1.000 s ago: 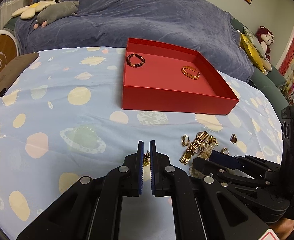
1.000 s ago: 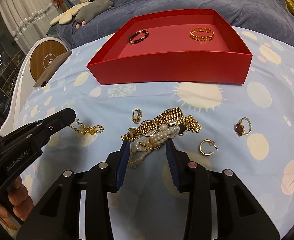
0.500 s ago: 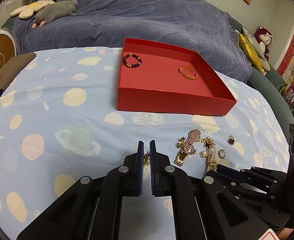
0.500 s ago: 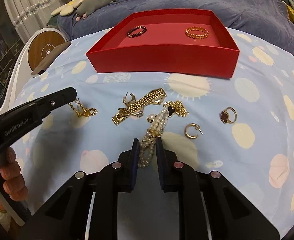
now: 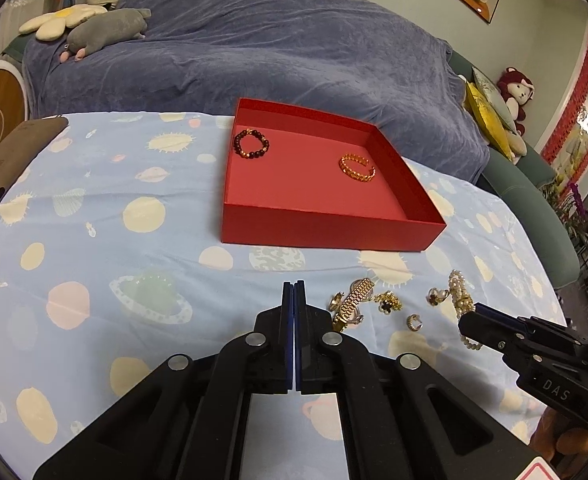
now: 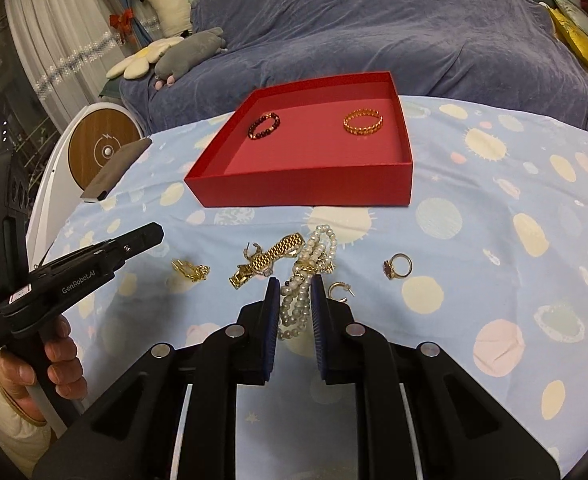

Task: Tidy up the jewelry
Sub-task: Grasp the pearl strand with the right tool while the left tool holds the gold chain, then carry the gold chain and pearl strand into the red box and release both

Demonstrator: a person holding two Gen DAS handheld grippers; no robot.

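Two bracelets lay inside the red box (image 6: pixel 306 184) at upper centre: a dark beaded one (image 6: pixel 264 126) and a gold one (image 6: pixel 363 122). Below it, the right gripper (image 6: pixel 292 292) pinched a pearl strand (image 6: pixel 300 292); the left gripper (image 5: pixel 294 292) was closed, empty. Loose pieces (watch (image 6: pixel 268 262), ring (image 6: pixel 398 266)) dotted the planet-print cloth (image 6: pixel 494 240); a blue-draped sofa (image 6: pixel 374 28) filled the top.
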